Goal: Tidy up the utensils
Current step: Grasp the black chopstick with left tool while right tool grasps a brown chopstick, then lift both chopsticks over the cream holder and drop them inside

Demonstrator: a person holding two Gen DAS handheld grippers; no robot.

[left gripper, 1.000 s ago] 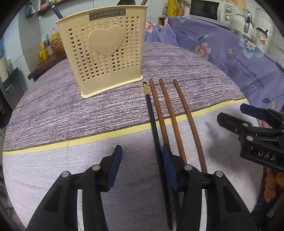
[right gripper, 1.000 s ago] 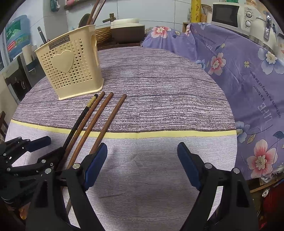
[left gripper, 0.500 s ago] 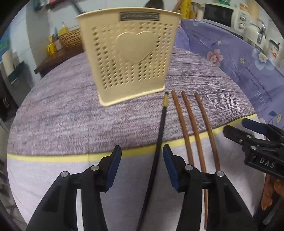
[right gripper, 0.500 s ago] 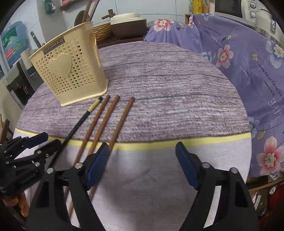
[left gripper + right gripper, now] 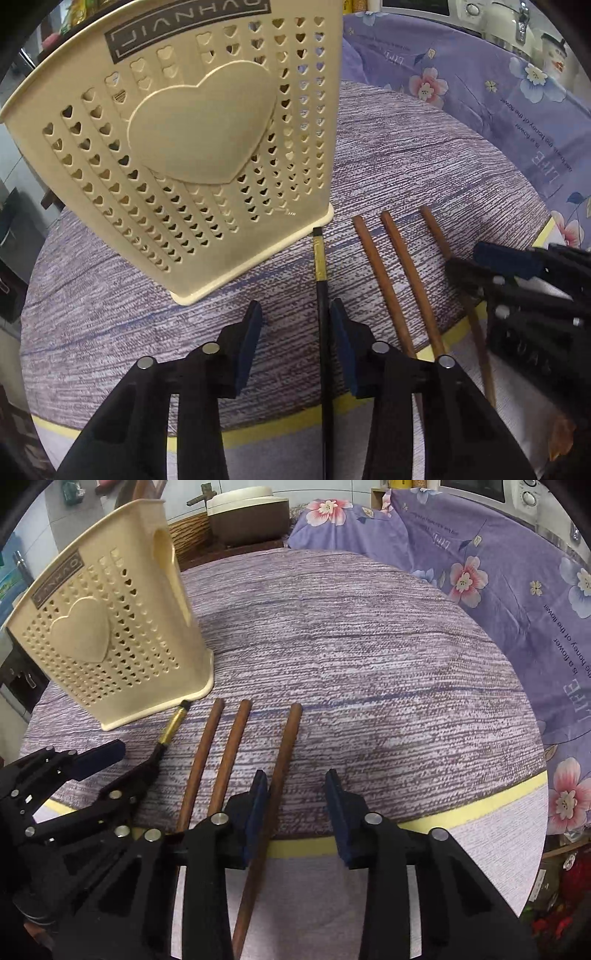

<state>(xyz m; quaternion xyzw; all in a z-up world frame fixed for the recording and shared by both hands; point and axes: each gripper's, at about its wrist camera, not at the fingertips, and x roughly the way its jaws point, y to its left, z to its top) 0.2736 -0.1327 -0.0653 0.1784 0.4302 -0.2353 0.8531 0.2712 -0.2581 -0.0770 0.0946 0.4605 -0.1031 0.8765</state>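
**Both grippers spread over the chopsticks by the holder**

My left gripper (image 5: 295, 347) is spread, its blue pads either side of the black chopstick (image 5: 321, 306), which runs between them nearer the right-hand pad; I cannot tell whether that pad touches it. The black chopstick is thin and glossy, with a gold band near its far end, and that end lies just beside the near right corner of the holder (image 5: 192, 147). My right gripper (image 5: 295, 812) is also spread. The rightmost brown chopstick (image 5: 277, 775) passes just inside its left pad, seemingly against it, with the rest of the gap bare cloth.

Three brown chopsticks lie on the table (image 5: 369, 664), matte, round and plain, side by side to the right of the black one and fanning slightly apart toward their far ends. The two left ones (image 5: 201, 760) (image 5: 231, 757) lie between my two grippers. All four cross the yellow stripe (image 5: 480, 805) toward the near edge.

The holder is cream plastic, pierced with small hearts around a large raised heart, standing upright toward the far left of the table.

Compared with a second ago, both grippers have moved forward along the chopsticks and narrowed their spread; the holder now looms much larger before my left one. The chopsticks look unmoved.
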